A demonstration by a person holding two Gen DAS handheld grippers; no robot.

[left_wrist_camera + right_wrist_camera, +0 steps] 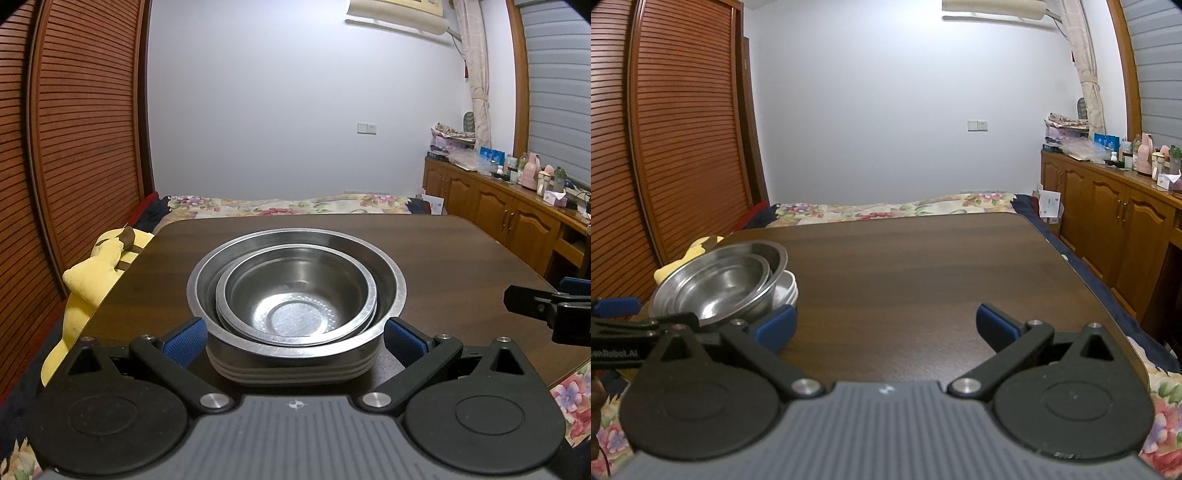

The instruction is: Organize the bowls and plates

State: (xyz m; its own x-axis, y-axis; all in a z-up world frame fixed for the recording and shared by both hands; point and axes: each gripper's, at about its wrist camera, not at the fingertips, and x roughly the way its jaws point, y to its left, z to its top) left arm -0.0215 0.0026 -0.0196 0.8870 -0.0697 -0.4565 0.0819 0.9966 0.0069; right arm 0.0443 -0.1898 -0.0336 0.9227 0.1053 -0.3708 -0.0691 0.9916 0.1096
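Here, nested steel bowls [295, 291] between spread left hand-held gripper [295, 341] fingers.

Home bedroom. Bed [886, 212] with a flowered cover sits against the white back wall, behind the dark wood table [923, 277]. Slatted wooden wardrobe doors [85, 129] on the left. Wooden cabinets [1108, 221] on the right, top crowded with bottles [532, 171] and boxes. Air conditioner [397, 14] high on the wall, tied-back curtain [478, 92] beside it. Yellow plush toy [96, 273] at the table's left edge.
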